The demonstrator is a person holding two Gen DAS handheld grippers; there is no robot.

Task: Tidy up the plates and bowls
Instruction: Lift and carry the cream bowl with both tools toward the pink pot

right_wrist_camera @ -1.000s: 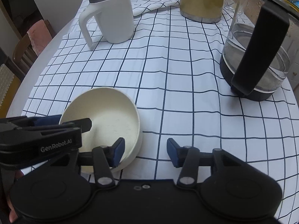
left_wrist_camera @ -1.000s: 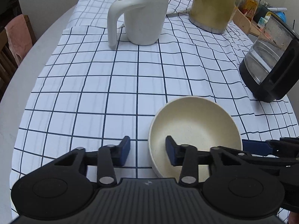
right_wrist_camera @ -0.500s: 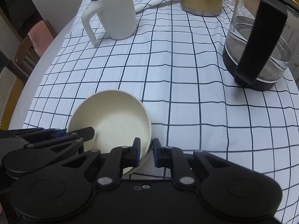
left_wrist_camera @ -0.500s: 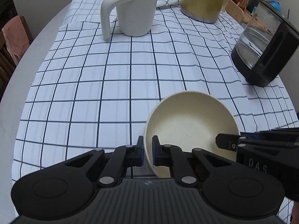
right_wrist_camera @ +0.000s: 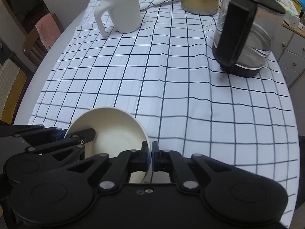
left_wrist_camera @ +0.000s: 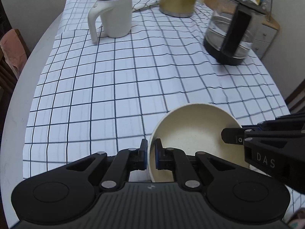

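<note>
Here both the left tool (left_wrist_camera: 151, 153) and right tool (right_wrist_camera: 149, 155) pinch the cream bowl's (left_wrist_camera: 192, 133) rim, seemingly lifted.

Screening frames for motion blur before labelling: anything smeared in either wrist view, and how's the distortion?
Left wrist: glass kettle smeared, cream bowl and left gripper sharp. Right wrist: mostly crisp, white mug and right gripper clear. Both: fisheye bends the checked tablecloth grid; soft, even light, no glare.
</note>
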